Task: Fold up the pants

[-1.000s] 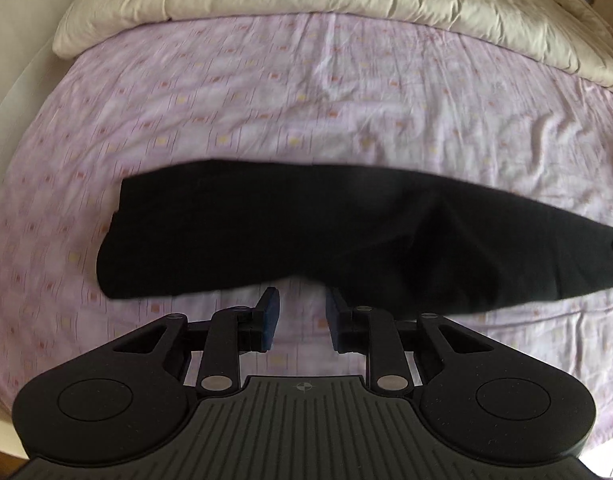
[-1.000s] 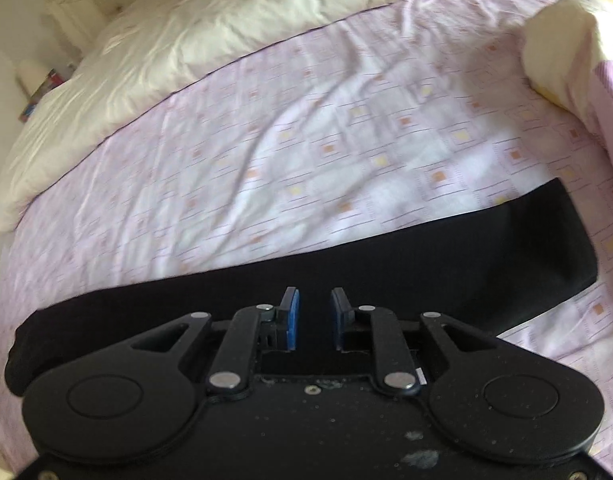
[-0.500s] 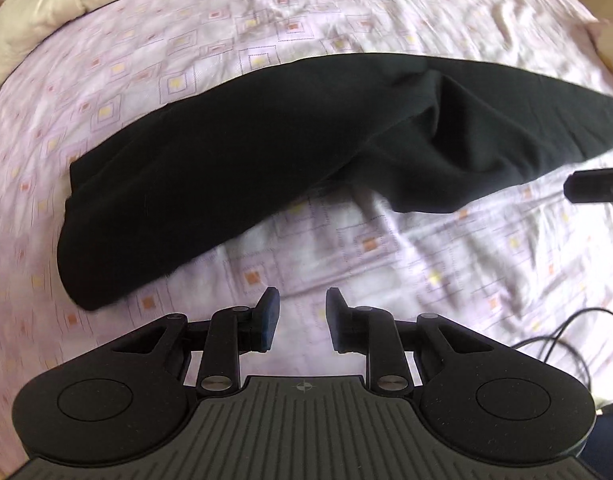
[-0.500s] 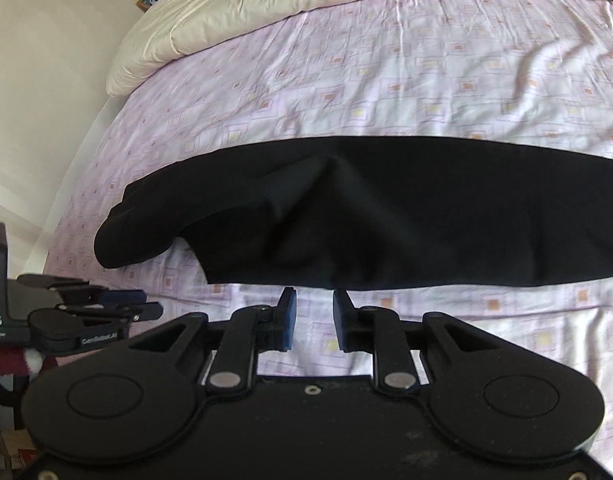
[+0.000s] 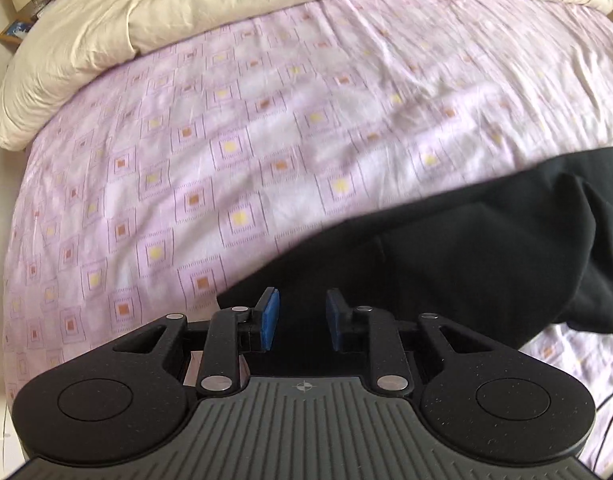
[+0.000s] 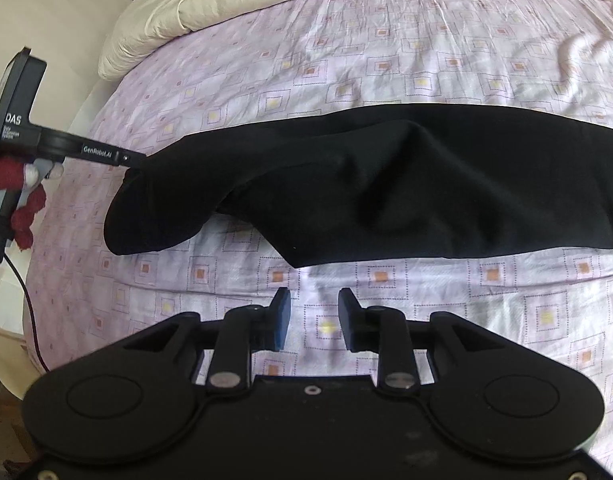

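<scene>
Black pants [image 6: 386, 184] lie folded lengthwise in a long band across the lilac patterned sheet [image 6: 426, 64]. In the right wrist view my right gripper [image 6: 313, 304] hangs over bare sheet just in front of the band's near edge. Its jaws are opening and nothing is between them. My left gripper [image 6: 128, 158] shows at the left of that view, its tip at the band's left end. In the left wrist view my left gripper [image 5: 302, 304] hovers over that end of the pants [image 5: 466, 248]. Its blue pads stand a little apart and no cloth is pinched.
A cream duvet [image 5: 186, 20] is bunched along the far side of the bed. A bedside shelf [image 5: 22, 20] with small items stands at the far left. A red-sleeved hand [image 6: 10, 172] holds the left gripper, and a dark cable [image 6: 30, 320] hangs at the bed's left edge.
My left gripper has swung left and down onto the pants' left end. My right gripper has shifted along the near edge and its pads have spread wider. The pants lie as before.
</scene>
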A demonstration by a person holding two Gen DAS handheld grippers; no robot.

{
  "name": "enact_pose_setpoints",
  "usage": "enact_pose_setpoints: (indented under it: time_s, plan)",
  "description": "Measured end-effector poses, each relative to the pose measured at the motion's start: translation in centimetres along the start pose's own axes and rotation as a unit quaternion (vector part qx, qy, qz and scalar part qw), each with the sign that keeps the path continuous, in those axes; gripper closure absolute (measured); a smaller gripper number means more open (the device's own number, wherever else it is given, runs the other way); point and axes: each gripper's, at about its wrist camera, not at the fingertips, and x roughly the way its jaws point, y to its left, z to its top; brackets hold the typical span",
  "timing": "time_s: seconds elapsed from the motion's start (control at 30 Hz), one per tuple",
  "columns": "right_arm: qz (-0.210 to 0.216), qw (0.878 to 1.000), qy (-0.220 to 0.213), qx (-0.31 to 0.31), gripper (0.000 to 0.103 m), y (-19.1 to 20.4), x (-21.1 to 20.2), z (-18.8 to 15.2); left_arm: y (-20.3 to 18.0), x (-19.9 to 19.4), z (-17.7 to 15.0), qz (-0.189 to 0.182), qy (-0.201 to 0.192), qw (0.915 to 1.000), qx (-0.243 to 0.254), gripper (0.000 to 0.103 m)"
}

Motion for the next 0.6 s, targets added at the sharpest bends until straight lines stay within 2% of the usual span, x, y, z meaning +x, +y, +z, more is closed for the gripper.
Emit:
enact_pose_setpoints:
  time_s: [0.13, 0.2, 0.3, 0.37, 0.43, 0.47, 0.53, 0.6]
  plan:
    - [-0.011, 1.000, 0.007, -0.018, 0.070, 1.0, 1.9, 0.1, -1.8, -2.4, -0.7, -0.048, -0.037, 0.9981, -0.001, 0.078]
    - [-0.021, 0.999, -0.004, -0.029, 0.069, 1.7, 2.6, 0.3, -3.2, -3.4, -1.7, -0.065, -0.048, 0.9967, 0.004, 0.078]
    - [-0.044, 0.998, -0.034, -0.039, 0.068, 2.3, 3.2, 1.0, -5.2, -3.9, -3.8, -0.091, -0.045, 0.9948, 0.011, 0.078]
    - [-0.038, 0.998, -0.045, -0.020, 0.068, 1.8, 3.2, 1.6, -6.4, -3.7, -5.4, -0.116, -0.032, 0.9926, 0.019, 0.078]
    - [-0.013, 0.998, -0.054, 0.010, 0.078, 0.9, 3.0, 2.3, -7.5, -3.0, -6.9, -0.133, -0.015, 0.9904, 0.036, 0.078]
    - [-0.003, 0.998, -0.054, 0.020, 0.091, 0.5, 2.7, 2.7, -7.9, -2.6, -7.7, -0.137, -0.004, 0.9894, 0.047, 0.078]
    - [0.017, 0.998, -0.050, 0.029, 0.094, 0.0, 2.0, 3.2, -8.5, -1.6, -9.1, -0.139, 0.011, 0.9873, 0.075, 0.078]
    - [0.029, 0.998, -0.040, 0.028, 0.096, -0.3, 1.2, 3.6, -8.9, -0.8, -9.9, -0.125, 0.017, 0.9864, 0.105, 0.078]
